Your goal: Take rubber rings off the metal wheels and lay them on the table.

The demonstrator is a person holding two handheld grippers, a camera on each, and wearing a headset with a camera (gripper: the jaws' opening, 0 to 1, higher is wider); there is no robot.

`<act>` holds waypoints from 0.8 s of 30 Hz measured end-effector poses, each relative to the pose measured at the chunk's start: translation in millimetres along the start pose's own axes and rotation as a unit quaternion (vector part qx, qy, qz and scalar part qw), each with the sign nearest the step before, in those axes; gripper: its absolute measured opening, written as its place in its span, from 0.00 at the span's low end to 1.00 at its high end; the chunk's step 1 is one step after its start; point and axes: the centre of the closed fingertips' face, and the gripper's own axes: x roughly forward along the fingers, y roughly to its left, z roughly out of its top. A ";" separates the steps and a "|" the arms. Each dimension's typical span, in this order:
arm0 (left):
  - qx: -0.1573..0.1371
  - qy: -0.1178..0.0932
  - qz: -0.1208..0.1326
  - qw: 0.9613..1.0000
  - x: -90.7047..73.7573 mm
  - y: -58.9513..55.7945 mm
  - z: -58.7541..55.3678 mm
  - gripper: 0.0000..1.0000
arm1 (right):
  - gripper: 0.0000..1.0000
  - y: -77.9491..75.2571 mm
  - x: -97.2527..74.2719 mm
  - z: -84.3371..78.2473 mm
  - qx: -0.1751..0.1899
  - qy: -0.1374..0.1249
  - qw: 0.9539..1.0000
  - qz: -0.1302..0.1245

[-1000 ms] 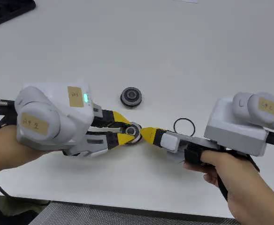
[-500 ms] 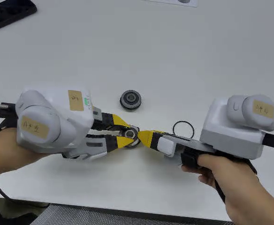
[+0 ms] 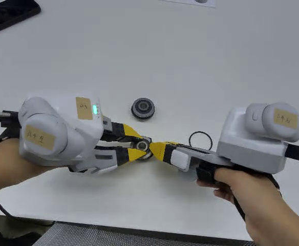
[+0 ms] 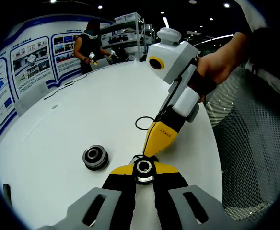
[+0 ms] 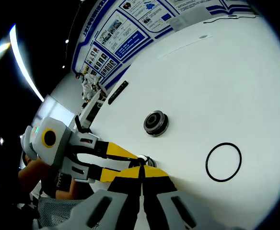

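The white worktop (image 3: 200, 61) carries everything, and the clamped metal wheel (image 4: 144, 168) near its front edge serves as the reference for the rest. The left tool (image 3: 138, 143), a bulky white body with black jaws and yellow pads, comes at this wheel from the person's left in the head view. Its jaws are parted only as far as the wheel's width, and they grip it from both sides, a pad on either side of it. The left hand (image 3: 6, 164) holds that tool's rear. The right tool (image 3: 157, 148) comes at the wheel from the opposite side, held by the right hand (image 3: 241, 184). Its jaws are pressed together, and their yellow tips meet the wheel's rim. There they appear to pinch the fitted rubber ring (image 5: 142, 161), seen as a thin black band at the tips in the right gripper view. A dark flat object (image 3: 8, 14) lies far from the clamped wheel, at the worktop's far left corner. A second metal wheel (image 3: 143, 108), dark-rimmed with a bright hub, lies flat on the worktop just beyond the clamped one and apart from both tools. A loose rubber ring (image 3: 200, 139), a thin black circle, lies flat to the right of the clamped wheel, just beyond the right tool's jaws.
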 end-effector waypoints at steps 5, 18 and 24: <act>0.000 0.000 0.001 1.000 -0.1 -0.1 0.0 0.14 | 0.01 1.1 1.1 -0.4 -0.018 0.004 1.000 -0.001; -0.004 -0.004 0.003 1.000 -0.4 0.0 -0.2 0.14 | 0.01 4.4 2.2 -0.9 -0.057 0.009 0.998 0.001; -0.003 -0.003 0.006 1.000 -0.1 0.0 0.2 0.14 | 0.01 11.7 2.8 -0.9 -0.055 0.008 0.998 0.014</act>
